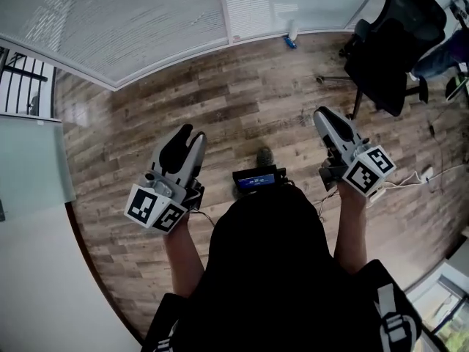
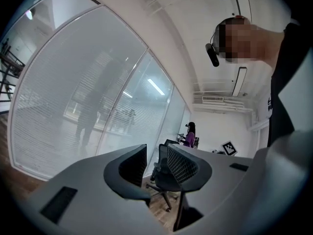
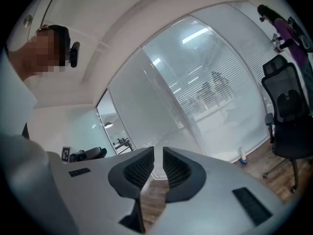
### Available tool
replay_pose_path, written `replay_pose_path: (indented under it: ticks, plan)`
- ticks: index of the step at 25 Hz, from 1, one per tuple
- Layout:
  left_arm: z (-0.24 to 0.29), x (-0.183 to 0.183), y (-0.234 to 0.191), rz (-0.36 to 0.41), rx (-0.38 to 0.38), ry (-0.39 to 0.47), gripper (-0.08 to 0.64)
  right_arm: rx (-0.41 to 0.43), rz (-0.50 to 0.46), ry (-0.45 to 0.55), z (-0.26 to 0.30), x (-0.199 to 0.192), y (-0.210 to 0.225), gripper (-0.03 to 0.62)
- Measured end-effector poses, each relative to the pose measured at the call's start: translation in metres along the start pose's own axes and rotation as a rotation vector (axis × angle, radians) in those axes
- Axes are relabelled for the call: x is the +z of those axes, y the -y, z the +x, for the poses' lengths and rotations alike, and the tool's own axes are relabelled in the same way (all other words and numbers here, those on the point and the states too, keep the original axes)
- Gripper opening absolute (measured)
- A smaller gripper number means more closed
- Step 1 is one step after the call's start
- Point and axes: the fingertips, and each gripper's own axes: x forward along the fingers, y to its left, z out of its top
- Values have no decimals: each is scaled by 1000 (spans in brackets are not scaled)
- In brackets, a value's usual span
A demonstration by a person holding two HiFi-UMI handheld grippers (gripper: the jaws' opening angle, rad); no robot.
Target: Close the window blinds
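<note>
The window blinds (image 1: 132, 17) hang lowered behind a curved glass wall across the far side of the wooden floor; they also fill the left gripper view (image 2: 73, 97) and the right gripper view (image 3: 215, 82). My left gripper (image 1: 189, 132) is held level over the floor, well short of the glass. Its jaws (image 2: 156, 153) stand open with nothing between them. My right gripper (image 1: 322, 113) also points toward the glass. Only a narrow gap shows between its jaws (image 3: 158, 153), and that gap is empty. Neither gripper touches the blinds, and no cord or wand is visible.
A black office chair (image 1: 392, 42) stands at the far right near the glass, seen also as the chair (image 3: 288, 116). A small bottle (image 1: 291, 35) sits at the foot of the glass. A white panel (image 1: 29, 167) borders the left side. A cable (image 1: 425, 174) lies on the floor at right.
</note>
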Motion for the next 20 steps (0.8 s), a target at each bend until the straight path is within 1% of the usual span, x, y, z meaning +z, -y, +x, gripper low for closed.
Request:
replay_pose_path:
  ticks: [4, 7, 9, 12, 17, 20]
  plan:
    - [-17, -30, 23, -67, -61, 14, 141, -77, -32, -24, -49, -15, -22, 57]
    - [-29, -41, 34, -108, -85, 31, 143, -137, -8, -26, -82, -26, -29, 52]
    - [-39, -41, 37, -117, -89, 45, 143, -151, 17, -16, -93, -30, -33, 44]
    - [-49, -33, 37, -99, -74, 76, 143, -119, 7, -7, -91, -26, -41, 29]
    - [-58, -11, 37, -62, -32, 148, 143, -23, -76, -15, -70, -13, -61, 28]
    - [-50, -10, 46, -61, -37, 154, 143, 4, -131, -12, -69, -2, -66, 28]
